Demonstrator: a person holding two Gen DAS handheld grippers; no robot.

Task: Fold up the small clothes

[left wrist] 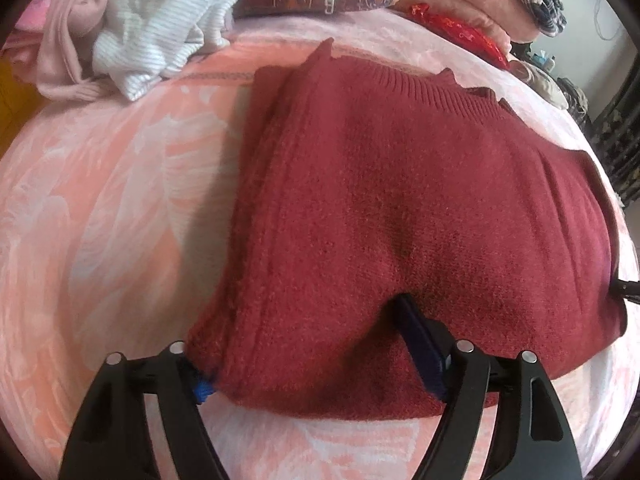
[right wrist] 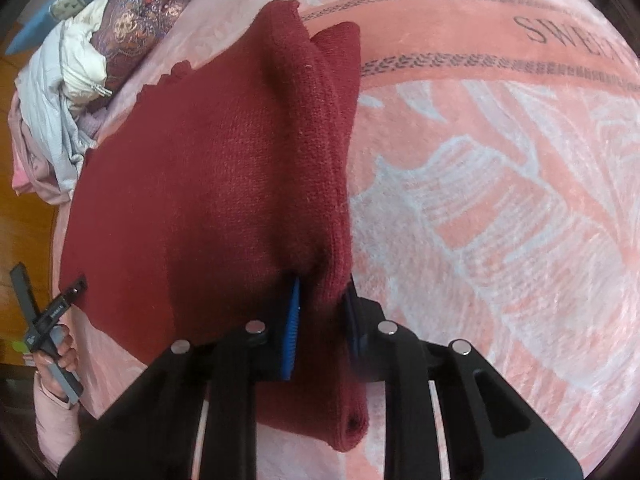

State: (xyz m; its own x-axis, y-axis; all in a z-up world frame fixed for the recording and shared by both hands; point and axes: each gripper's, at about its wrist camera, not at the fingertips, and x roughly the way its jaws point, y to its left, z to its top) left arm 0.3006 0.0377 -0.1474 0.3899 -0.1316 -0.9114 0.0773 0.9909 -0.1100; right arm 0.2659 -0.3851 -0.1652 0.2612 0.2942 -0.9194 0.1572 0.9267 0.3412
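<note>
Soft even daylight, faint shadows, strong fisheye warping, dark vignetted corners

Bed covered by a pink leaf-patterned blanket (right wrist: 500, 208), its darker band bearing dark lettering at 1 o'clock. Orange-brown wooden floor (right wrist: 24, 216) at 9 o'clock beyond the bed edge. Pale wall (left wrist: 604, 12) at 2 o'clock in the left wrist view, daylit.

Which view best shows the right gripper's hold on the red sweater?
Right wrist view: the right gripper pinches the red sweater edge between its blue pads. The left wrist view shows only a dark tip of it at the sweater's far right.
</note>
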